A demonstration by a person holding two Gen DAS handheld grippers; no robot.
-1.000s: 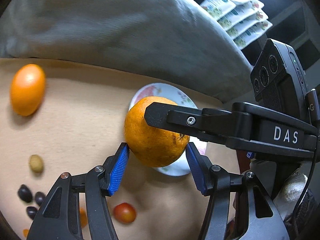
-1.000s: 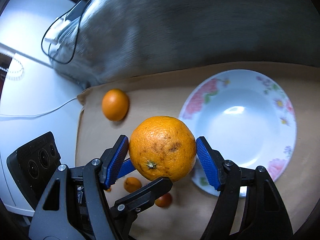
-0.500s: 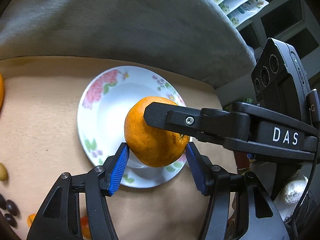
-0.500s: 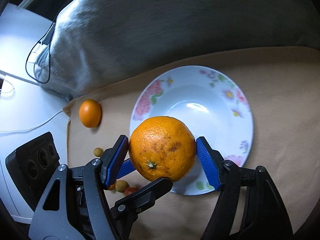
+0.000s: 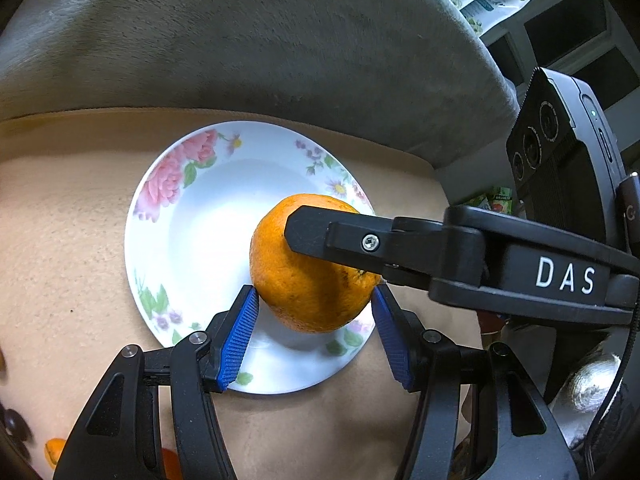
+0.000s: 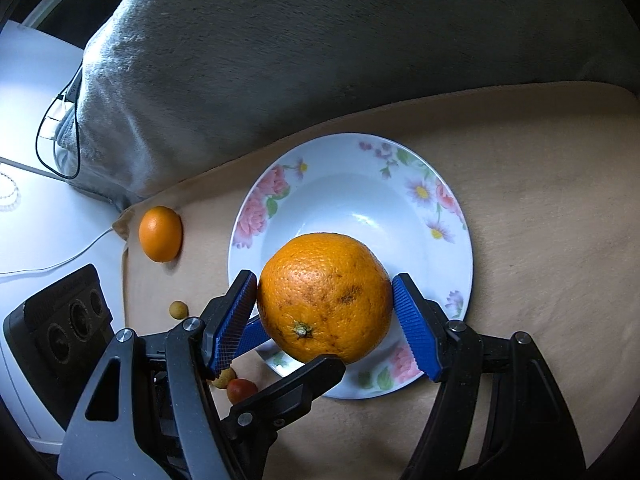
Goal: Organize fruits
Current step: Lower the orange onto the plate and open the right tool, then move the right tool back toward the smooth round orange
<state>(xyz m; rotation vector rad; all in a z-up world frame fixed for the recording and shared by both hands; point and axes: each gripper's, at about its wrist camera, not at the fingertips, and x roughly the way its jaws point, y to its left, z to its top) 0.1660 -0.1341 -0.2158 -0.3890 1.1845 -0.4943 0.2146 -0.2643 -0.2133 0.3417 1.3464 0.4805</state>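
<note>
A large orange (image 5: 292, 280) (image 6: 324, 300) hangs just above a white flowered plate (image 5: 140, 216) (image 6: 460, 208) on the tan cloth. It is over the plate's near right part in the left wrist view. My left gripper (image 5: 314, 296) is shut on the orange, its blue pads touching the fruit's lower sides. My right gripper (image 6: 324, 284) is shut on the same orange from another side, its pads pressed on the left and right flanks. One black right finger (image 5: 360, 240) crosses the fruit's top. A left finger (image 6: 288, 392) shows under the fruit.
A smaller orange (image 6: 161, 234) lies left of the plate near the cloth's edge. A yellowish berry (image 6: 179, 309), a red cherry tomato (image 6: 241, 390) and dark fruits (image 5: 14, 424) are at the lower left. A grey blanket (image 6: 320, 40) rises behind. A white table (image 6: 32, 208) carries cables.
Both grippers carried the orange together over the cloth and a little down. The plate, first off to the side, now lies under the fruit. The grips stayed the same.
</note>
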